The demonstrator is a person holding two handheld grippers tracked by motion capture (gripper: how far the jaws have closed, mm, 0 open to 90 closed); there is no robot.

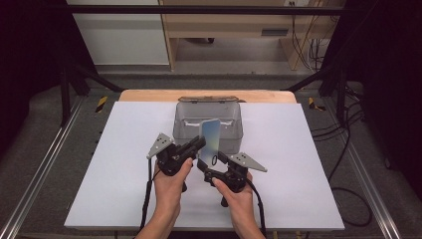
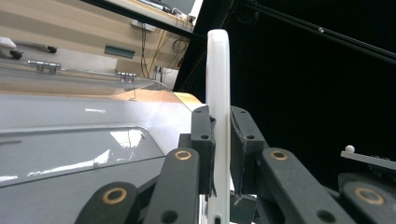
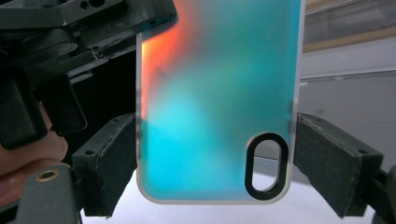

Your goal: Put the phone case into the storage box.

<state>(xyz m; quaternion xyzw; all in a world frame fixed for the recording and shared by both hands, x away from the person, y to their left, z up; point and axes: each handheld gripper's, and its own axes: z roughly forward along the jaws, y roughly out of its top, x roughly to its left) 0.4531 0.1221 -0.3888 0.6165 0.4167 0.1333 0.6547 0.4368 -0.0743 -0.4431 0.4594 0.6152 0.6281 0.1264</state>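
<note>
High view first: my white table spreads across the picture, a wooden edge showing along its far side; on its far middle stands the grey metal box, open at the top, with hinges along its back rim; just in front of the box, lifted off the table, I hold the phone case upright between my two tools; my left gripper comes at it from the left, my right gripper from below and to the right; my forearms enter from the bottom edge, the hands close together.

Left gripper view, the case stands edge-on, a thin white strip rising straight between my jaws; the pads press on both of its faces, so my left gripper is clamped on the case; the box's grey wall lies off to the left.

Right gripper view, the case faces the camera, frosted teal running to orange at its upper left, with a black-ringed oval camera cutout near the lower right corner; my right gripper has its jaws wide, one at each long edge; the left pad touches the edge; the right pad sits just beside it, and whether it presses I cannot tell.
</note>
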